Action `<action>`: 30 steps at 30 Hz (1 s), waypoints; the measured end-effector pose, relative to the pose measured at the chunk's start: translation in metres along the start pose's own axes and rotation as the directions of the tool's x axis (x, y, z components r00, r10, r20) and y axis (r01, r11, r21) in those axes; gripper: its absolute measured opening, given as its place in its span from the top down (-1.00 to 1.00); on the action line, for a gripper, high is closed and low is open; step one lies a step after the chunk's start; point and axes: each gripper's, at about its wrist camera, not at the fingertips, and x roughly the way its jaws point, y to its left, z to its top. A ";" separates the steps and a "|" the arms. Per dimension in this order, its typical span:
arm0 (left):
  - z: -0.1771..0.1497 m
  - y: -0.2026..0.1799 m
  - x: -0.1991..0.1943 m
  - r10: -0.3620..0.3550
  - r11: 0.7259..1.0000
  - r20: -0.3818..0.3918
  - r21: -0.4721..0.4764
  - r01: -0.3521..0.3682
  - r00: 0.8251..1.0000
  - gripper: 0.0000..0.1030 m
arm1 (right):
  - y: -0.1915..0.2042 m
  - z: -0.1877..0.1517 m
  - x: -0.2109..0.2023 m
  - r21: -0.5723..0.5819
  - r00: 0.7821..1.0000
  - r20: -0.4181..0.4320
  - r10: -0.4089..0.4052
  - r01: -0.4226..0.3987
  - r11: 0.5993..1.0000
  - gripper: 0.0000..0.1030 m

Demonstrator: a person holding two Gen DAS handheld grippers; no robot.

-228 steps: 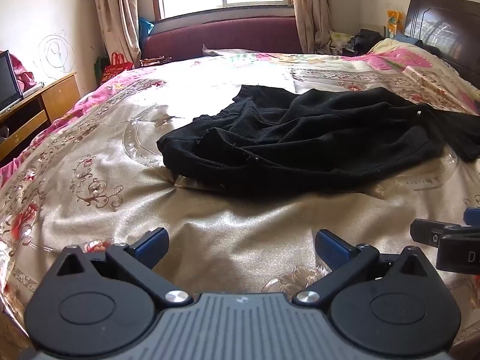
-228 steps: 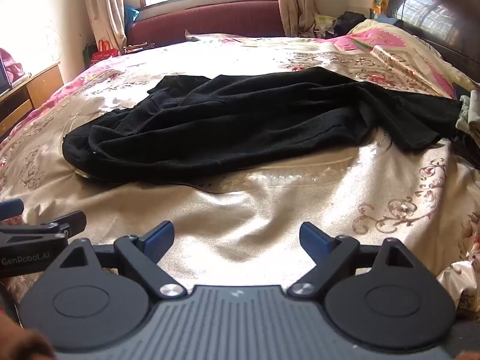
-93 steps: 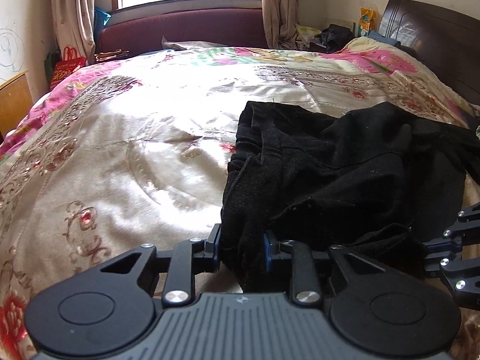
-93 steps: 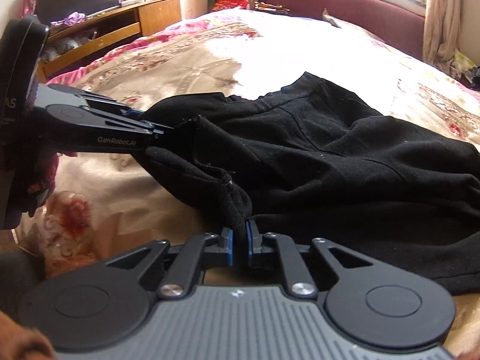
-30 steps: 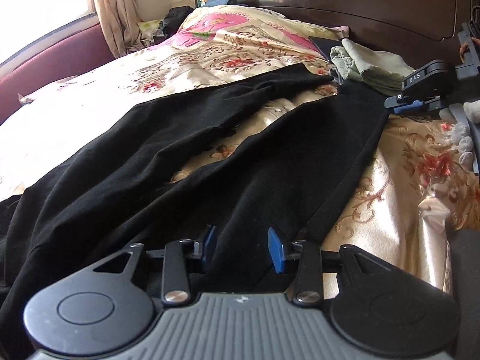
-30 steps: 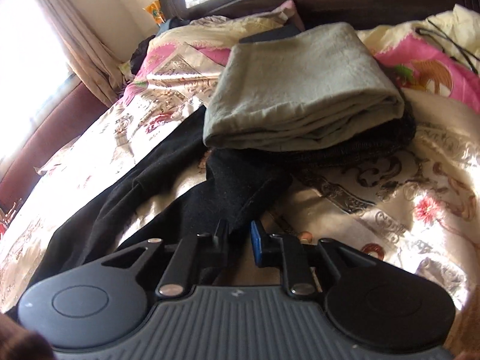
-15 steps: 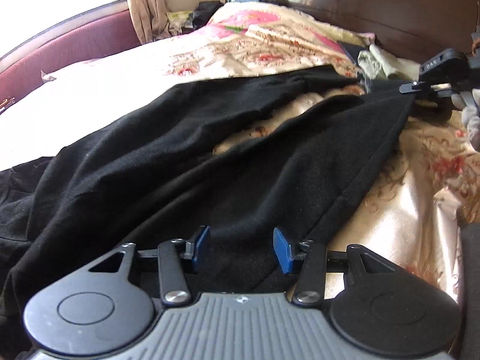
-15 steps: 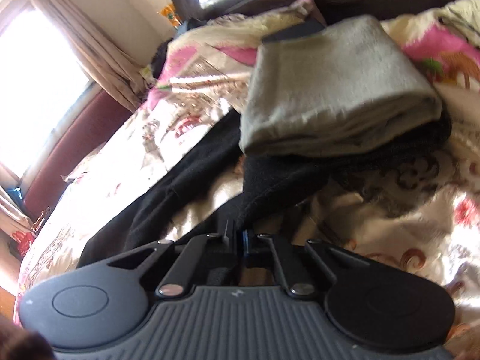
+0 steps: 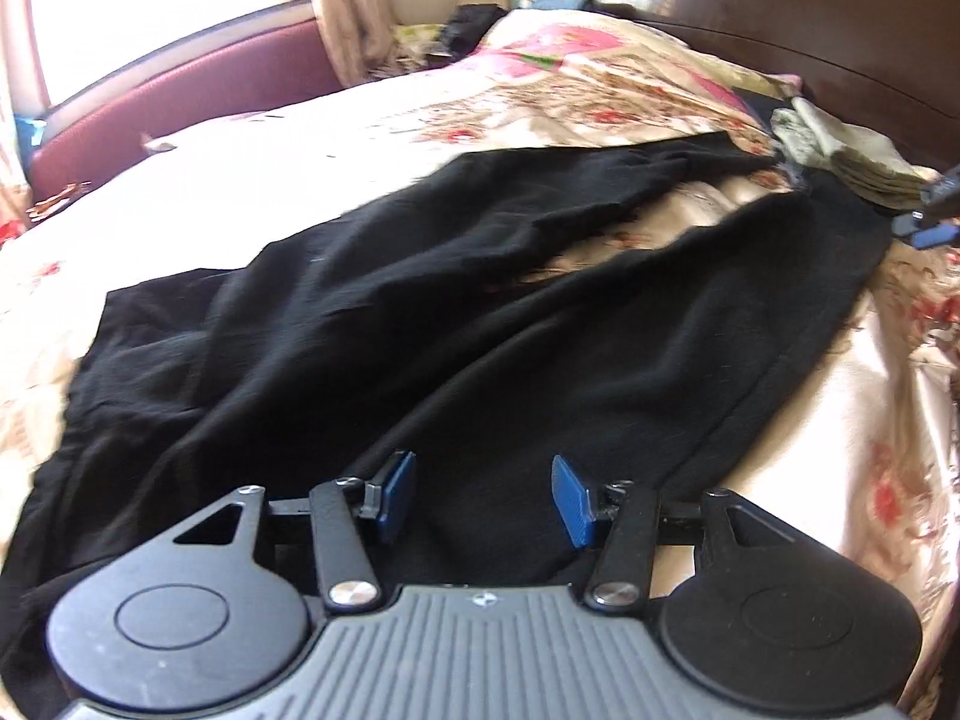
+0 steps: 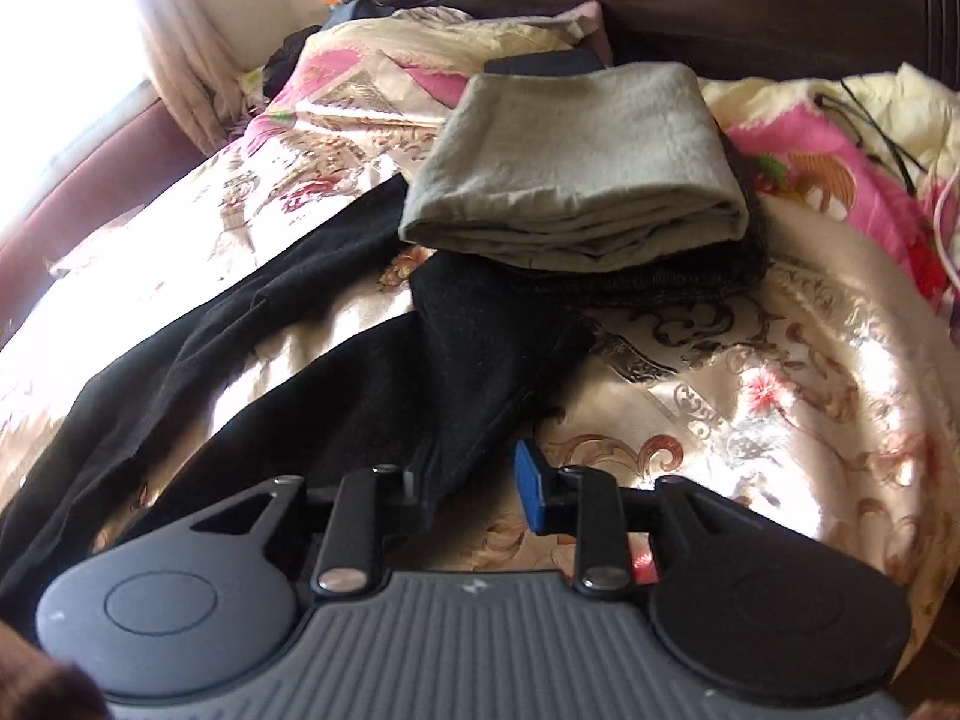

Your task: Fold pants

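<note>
My left gripper [image 9: 483, 498] is opening over the black pants [image 9: 420, 324] spread across the bed [image 9: 360, 138], pads clear of the cloth. My right gripper [image 10: 477, 480] is opening too, the hem between its pads, beside the folded grey cloth [image 10: 576, 180].

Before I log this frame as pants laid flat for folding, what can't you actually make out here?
- Waistband end of the black pants: left wrist view, hidden behind the left gripper body and cut by the frame edge.
- Far leg's cuff: right wrist view, it runs behind the folded grey cloth.
- Right gripper: jaws opening; whether the near leg's hem still touches the left pad is unclear, black on black.
</note>
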 end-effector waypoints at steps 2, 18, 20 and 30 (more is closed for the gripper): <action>-0.009 0.017 -0.008 0.050 0.998 -0.009 -0.035 -0.050 0.999 -0.24 | 0.023 -0.009 -0.010 -0.102 0.998 -0.020 0.061 -0.062 0.993 0.43; -0.065 0.096 -0.076 0.148 0.976 -0.007 -0.161 -0.148 0.989 -0.51 | 0.306 -0.179 -0.044 -0.612 0.705 -0.531 0.471 -0.703 0.362 0.43; -0.065 0.105 -0.069 0.181 0.970 -0.007 -0.165 -0.180 0.983 -0.51 | 0.323 -0.188 -0.041 -0.622 0.687 -0.565 0.456 -0.719 0.312 0.43; -0.084 0.119 -0.072 0.112 0.974 -0.101 -0.185 -0.129 0.989 -0.51 | 0.331 -0.206 -0.041 -0.539 0.596 -0.738 0.317 -0.803 0.256 0.40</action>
